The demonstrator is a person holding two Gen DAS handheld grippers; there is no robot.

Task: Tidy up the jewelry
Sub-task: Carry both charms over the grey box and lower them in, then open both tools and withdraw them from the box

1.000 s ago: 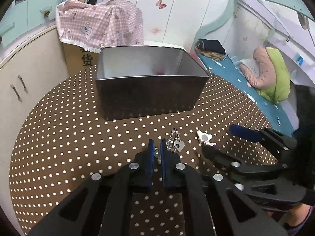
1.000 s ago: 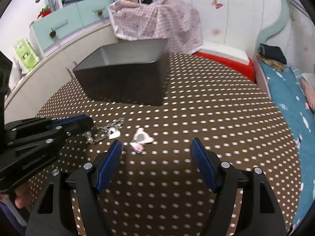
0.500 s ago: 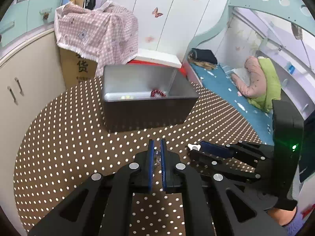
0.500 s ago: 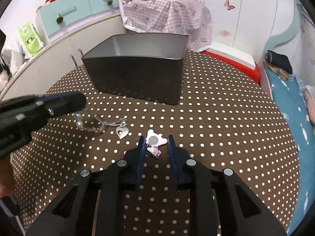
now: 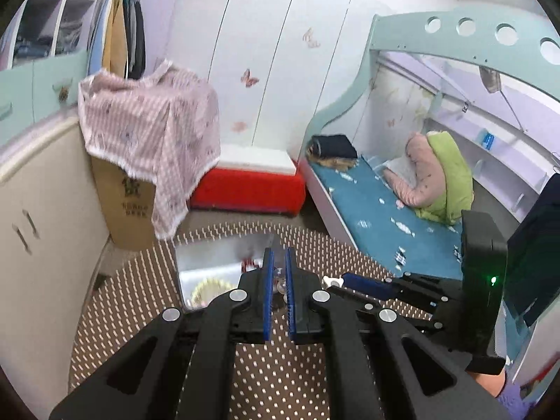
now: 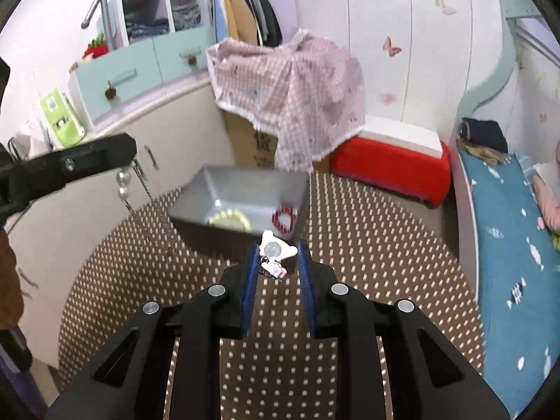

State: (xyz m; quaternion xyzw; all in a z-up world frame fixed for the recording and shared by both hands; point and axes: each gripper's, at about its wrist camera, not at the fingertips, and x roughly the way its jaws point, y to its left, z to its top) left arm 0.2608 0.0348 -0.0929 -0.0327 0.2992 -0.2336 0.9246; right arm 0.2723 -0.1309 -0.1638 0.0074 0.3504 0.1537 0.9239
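Note:
My left gripper [image 5: 277, 258] is shut on a silver chain necklace with pearls [image 6: 123, 182] and holds it high above the table; the chain hangs down from its tip. My right gripper [image 6: 278, 247] is shut on a white bear-shaped hair clip [image 6: 276, 249] and is also lifted. The grey metal box [image 6: 213, 190] stands on the brown polka-dot table [image 6: 367, 245] ahead of both. It holds a pale yellow bracelet [image 6: 229, 217] and a red bead bracelet [image 6: 284, 217]. In the left wrist view the box [image 5: 210, 257] lies partly behind my fingers.
A cream cabinet [image 6: 175, 140] borders the table on the left. A cardboard box under a pink checked cloth [image 6: 290, 94] and a red stool [image 6: 388, 164] stand behind the table. A bed [image 6: 507, 217] runs along the right.
Both grippers have risen from the table with their items. The right gripper closed on the bear clip; the necklace now hangs clear of the table.

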